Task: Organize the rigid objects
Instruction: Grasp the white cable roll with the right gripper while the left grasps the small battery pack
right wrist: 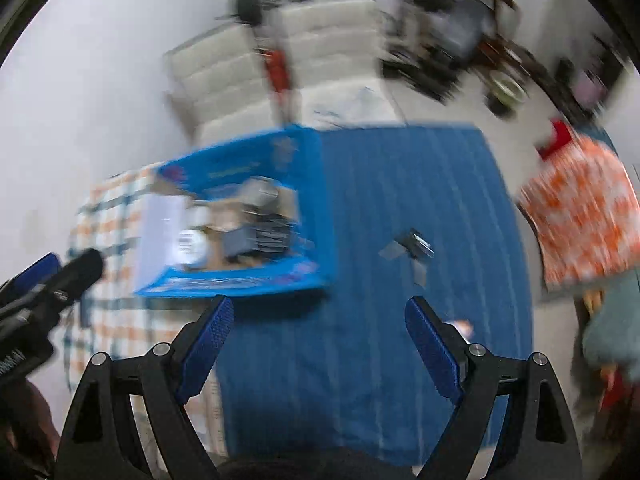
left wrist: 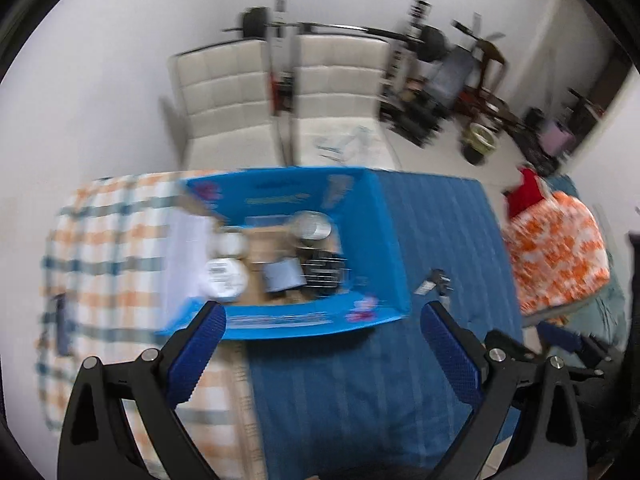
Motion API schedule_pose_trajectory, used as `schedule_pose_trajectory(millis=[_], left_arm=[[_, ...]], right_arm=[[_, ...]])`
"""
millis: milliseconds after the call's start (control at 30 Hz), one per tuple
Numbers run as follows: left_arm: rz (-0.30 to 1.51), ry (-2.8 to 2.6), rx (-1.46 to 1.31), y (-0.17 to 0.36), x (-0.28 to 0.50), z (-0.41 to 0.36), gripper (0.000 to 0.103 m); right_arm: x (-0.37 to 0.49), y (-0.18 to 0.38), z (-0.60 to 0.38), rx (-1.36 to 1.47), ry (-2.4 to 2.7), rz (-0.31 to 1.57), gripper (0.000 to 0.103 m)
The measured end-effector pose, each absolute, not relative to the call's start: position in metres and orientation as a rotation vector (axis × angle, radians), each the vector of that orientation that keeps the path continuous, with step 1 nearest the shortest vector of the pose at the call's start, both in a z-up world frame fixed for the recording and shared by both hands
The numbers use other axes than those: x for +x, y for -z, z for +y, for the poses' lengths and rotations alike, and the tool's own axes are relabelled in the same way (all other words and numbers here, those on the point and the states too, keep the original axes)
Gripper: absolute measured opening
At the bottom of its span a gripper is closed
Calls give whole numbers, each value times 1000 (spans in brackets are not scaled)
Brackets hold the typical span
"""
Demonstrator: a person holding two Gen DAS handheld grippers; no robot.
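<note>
Both claws, left claw (left wrist: 322, 318) and right claw (right wrist: 318, 312), apart, empty; blue box (left wrist: 384, 240) ahead, small clip (right wrist: 412, 246) beside it

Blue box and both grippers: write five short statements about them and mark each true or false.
1. The blue box stands empty. False: it holds several things, among them a white round container and a silvery can.
2. The left gripper is open with nothing between its fingers. True.
3. The right gripper is clamped on a can. False: it is open and holds nothing.
4. A small dark object lies on the blue cloth outside the box. True.
5. The box sits wholly on the checked cloth. False: it straddles the checked cloth and the blue one.
</note>
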State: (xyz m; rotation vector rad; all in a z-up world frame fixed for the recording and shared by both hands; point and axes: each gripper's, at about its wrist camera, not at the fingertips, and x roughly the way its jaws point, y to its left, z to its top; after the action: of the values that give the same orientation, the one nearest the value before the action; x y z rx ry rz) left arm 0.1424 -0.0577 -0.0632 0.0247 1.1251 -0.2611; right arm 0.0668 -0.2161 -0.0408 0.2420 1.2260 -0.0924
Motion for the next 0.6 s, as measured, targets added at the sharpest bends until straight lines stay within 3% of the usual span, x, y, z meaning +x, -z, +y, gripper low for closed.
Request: schedule_pose_trajectory(millis=[267,367,467,600], left_arm=[[1205,423,340,178,140,-216,100],[1222,460,444,212,131,-251,100],[1239,484,555,242,120,-274,100],[1250,496,639,263,110,-290,95]], right_arm=[[11,195,-370,486,427,1409,88],[-12,270,-404,702,474,1495,76],[-23,308,-410,820,474,1514,69],[-21,313,-406,796,506,1478,65]])
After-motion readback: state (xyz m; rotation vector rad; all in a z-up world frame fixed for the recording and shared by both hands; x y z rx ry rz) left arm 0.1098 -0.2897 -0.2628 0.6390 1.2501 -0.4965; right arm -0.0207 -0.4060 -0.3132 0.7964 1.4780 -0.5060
